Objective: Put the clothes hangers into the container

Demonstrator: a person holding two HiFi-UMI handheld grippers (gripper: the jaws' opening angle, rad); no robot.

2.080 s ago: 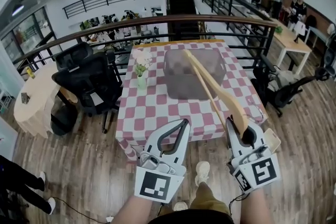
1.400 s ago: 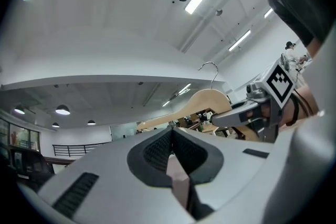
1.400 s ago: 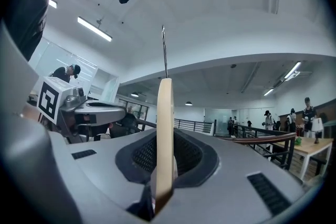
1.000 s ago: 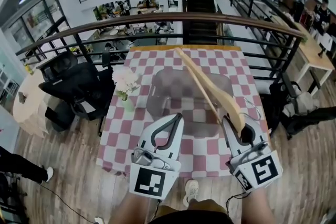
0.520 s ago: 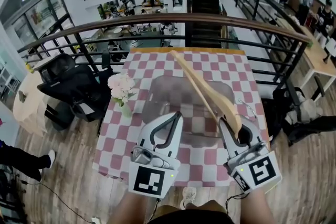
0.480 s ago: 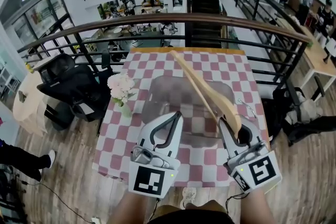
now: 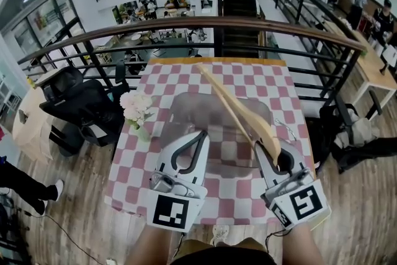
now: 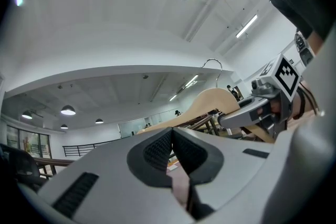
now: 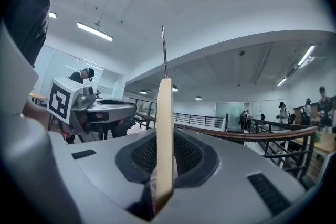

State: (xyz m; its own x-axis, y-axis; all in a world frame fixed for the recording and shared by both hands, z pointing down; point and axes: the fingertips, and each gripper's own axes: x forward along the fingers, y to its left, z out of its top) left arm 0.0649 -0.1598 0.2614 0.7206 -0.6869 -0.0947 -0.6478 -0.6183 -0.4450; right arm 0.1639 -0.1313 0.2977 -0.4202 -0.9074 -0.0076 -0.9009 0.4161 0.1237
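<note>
A wooden clothes hanger sticks out forward and left from my right gripper, which is shut on its thick end. In the right gripper view the hanger stands edge-on between the pads, its wire hook pointing up. The hanger's far arm reaches over a translucent container on the red-and-white checked table. My left gripper hangs shut over the container's near left part, nothing between its fingers. The left gripper view shows its tips meeting and the hanger to the right.
A small vase of pale flowers stands on the table left of the container. A dark railing runs right behind the table. A black office chair stands at the left, a desk and people at the far right.
Both grippers have come forward, from the table's near edge to the container's near side. The right gripper still holds the hanger; the left stays shut.
</note>
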